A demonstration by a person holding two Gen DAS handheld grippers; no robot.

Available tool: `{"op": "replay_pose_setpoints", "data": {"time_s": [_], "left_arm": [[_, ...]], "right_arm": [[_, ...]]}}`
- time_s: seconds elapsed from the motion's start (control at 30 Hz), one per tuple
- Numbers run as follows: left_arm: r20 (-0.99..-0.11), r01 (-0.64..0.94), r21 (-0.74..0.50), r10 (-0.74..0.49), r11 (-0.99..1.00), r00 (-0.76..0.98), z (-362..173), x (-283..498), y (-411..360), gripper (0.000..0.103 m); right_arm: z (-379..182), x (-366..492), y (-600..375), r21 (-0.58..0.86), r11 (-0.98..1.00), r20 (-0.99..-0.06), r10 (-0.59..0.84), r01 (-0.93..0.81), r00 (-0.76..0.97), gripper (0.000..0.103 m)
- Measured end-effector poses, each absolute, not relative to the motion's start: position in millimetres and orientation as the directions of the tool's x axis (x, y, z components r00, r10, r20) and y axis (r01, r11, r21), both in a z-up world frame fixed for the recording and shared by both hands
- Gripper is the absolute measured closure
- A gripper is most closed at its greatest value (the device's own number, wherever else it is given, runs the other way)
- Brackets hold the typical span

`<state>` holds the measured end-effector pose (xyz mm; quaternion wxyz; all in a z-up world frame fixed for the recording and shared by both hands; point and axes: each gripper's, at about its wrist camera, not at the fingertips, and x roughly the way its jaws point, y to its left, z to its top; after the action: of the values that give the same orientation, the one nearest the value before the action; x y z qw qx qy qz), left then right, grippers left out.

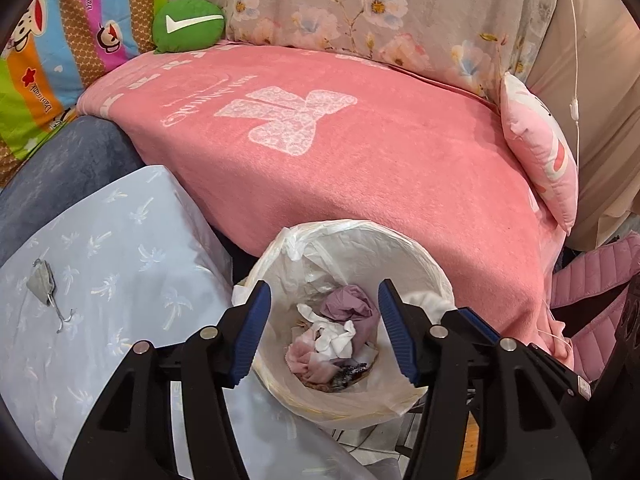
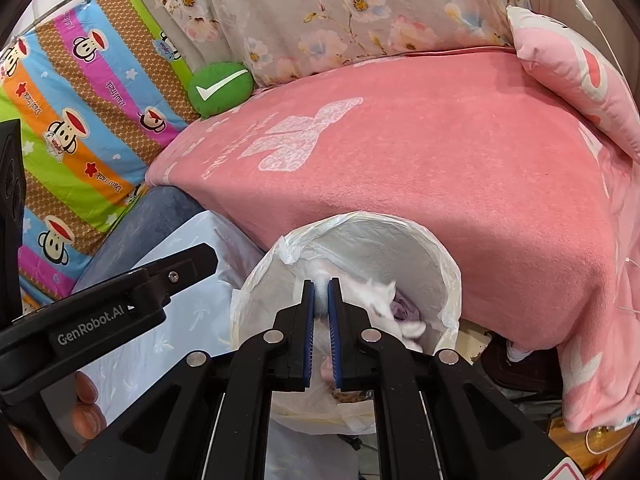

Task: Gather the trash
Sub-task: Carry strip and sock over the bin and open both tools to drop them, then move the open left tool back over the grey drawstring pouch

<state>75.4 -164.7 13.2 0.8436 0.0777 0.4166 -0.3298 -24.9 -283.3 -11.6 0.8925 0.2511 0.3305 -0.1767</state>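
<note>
In the left wrist view the left gripper [image 1: 324, 328] hung over the bin [image 1: 416, 256] at lower centre of the frame, its blue pads [image 1: 252, 332] standing wide apart with nothing between them. Through the gap lay the trash [image 1: 340, 336] at the bottom of the white liner: crumpled white tissue, a mauve wad and pale pink scraps, with something dark beneath. A grey mask [image 1: 42, 280] lay at the left edge on a pale blue cover [image 1: 120, 240] printed with palms, well apart from the bin. Behind the bin a pink blanket [image 1: 340, 152] filled the middle of the frame, with a green cushion [image 1: 188, 24] at upper left and a pink pillow [image 1: 540, 156] at the right.

In the right wrist view the right gripper [image 2: 321, 292] pointed into the bin [image 2: 448, 272] at lower centre, its fingers [image 2: 306, 332] drawn to a narrow slit. White tissue [image 2: 380, 296] showed blurred just right of the tips and white stuff showed in the slit, but whether the pads pinched it could not be told. The other gripper's black body crossed the lower left, with fingertips [image 2: 86, 408] of a hand below it.
</note>
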Motion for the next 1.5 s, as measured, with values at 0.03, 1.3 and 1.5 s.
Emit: {"op": "replay_pose_setpoints", "data": {"time_s": [0.03,1.3,1.5], "left_arm": [[-0.753,0.617,-0.145,-0.491,0.773,0.438,12.9,76.1,-162.2,0.049],[-0.755,0.497,-0.178,-0.441,0.850,0.485,0.3,100.2,-87.0,0.049],[-0.756,0.463,-0.192,-0.431,0.865,0.492,-2.1,107.7,-68.7,0.049]], "right_arm": [[-11.6,-23.5,-281.9,0.331,0.814,-0.679,-0.147,0.478,0.719,0.094],[-2.9,11.7,-210.9,0.272,0.888,-0.688,-0.090,0.370,0.720,0.083],[-2.5,19.8,-196.1,0.261,0.900,-0.693,-0.077,0.348,0.717,0.081]]}}
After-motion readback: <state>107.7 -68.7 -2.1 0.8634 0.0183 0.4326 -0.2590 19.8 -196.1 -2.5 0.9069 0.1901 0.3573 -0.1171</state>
